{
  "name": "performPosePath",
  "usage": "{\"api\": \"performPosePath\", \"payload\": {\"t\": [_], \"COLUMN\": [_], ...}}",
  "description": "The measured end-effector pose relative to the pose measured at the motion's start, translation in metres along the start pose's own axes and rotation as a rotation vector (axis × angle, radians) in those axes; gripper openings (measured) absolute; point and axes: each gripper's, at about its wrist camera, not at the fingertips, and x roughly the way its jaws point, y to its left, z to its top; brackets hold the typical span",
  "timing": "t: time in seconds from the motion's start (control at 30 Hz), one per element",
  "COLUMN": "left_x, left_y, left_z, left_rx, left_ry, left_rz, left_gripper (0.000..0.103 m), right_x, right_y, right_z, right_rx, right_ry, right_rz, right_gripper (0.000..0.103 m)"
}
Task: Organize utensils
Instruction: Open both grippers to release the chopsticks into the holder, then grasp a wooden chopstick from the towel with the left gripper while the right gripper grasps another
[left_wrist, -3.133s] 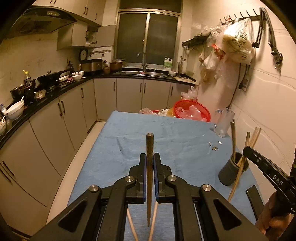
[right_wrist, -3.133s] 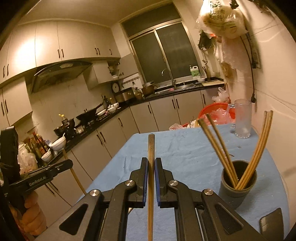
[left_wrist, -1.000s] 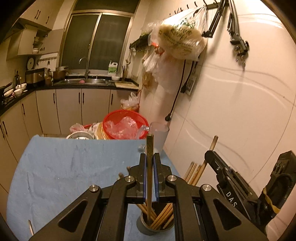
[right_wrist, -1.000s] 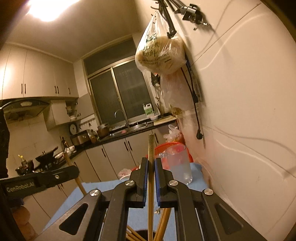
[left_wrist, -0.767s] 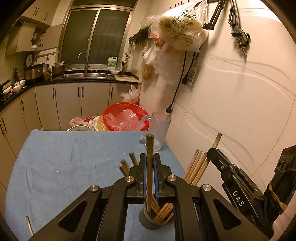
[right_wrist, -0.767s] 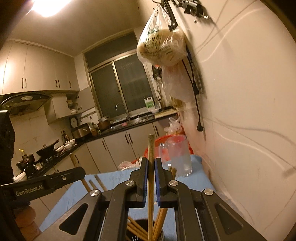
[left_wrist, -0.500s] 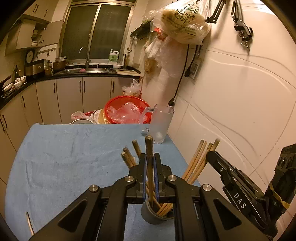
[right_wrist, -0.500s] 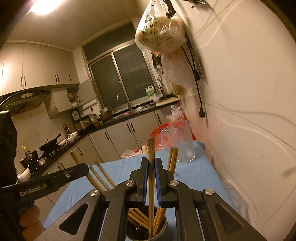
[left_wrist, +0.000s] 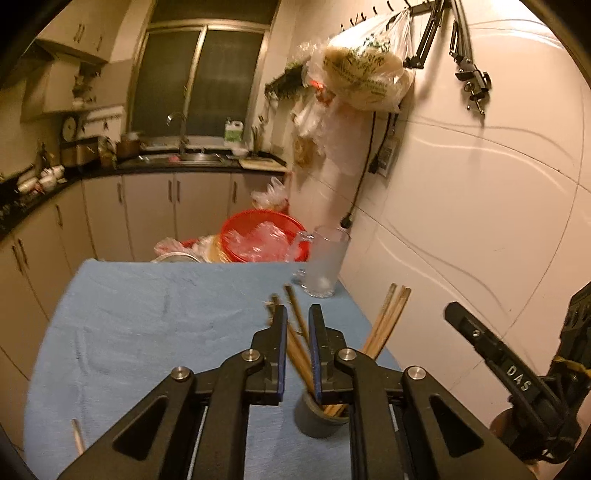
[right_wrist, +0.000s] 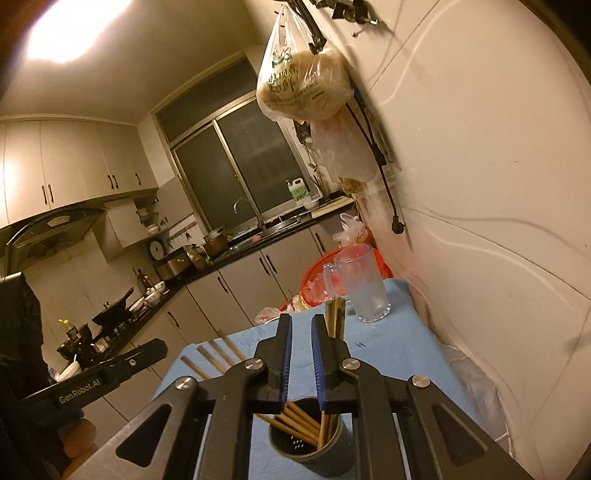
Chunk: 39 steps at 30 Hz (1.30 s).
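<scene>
On blue-clothed table (left_wrist: 155, 317): grey holder cup (right_wrist: 314, 446) upright near wall, chopsticks (right_wrist: 299, 421) standing inside. Left gripper (left_wrist: 297, 332) and right gripper (right_wrist: 301, 332) above cup, jaws just parted, nothing between pads; sticks clamped a second ago now dropped in. One stray chopstick (left_wrist: 77, 439) remains on cloth.

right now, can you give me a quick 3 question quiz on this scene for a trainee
1. True or false: the left gripper is clamped on a chopstick.
2. What holds the chopsticks? A) glass mug B) dark cup C) red basin
3. What lies loose on the blue cloth, near its left edge in the left wrist view?

Key: 1. False, its jaws have just been opening and nothing is pinched. 2. B, the dark cup. 3. A single chopstick.
</scene>
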Motion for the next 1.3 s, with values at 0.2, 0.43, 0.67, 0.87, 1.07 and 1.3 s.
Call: {"api": "performPosePath", "payload": {"t": [0.2,0.43,0.67,0.87,1.07,1.3], "left_x": [-0.024,-0.032,-0.042,-0.053,-0.061,-0.072], "left_y": [0.014,0.051,0.097,0.134,0.174,0.247], "left_z": [-0.015,-0.044,-0.071,-0.087,-0.106,-0.140], "left_rx": [0.024,0.018,-0.028,-0.078,-0.134,-0.267], "left_ry": [-0.043,-0.012,0.033,0.053,0.090,0.225], "left_rz": [0.147,0.318,0.412,0.460,0.491,0.544], "left_gripper": [0.027,0.027,0.027,0.027,0.028,0.028], "right_x": [-0.011,-0.009,0.003,0.020,0.046,0.097], "right_y": [0.006,0.032,0.079,0.117,0.151,0.187], "right_z": [-0.016,-0.040,-0.069,-0.097,-0.127,-0.161], "right_rx": [0.022,-0.019,-0.109,-0.179,-0.225,-0.222], "right_ry": [0.032,0.108,0.195,0.286,0.409,0.655], "right_rz": [0.019,0.057,0.118,0.157,0.178,0.181], "right_gripper": [0.014,0.014,0.014,0.015,0.018,0.051]}}
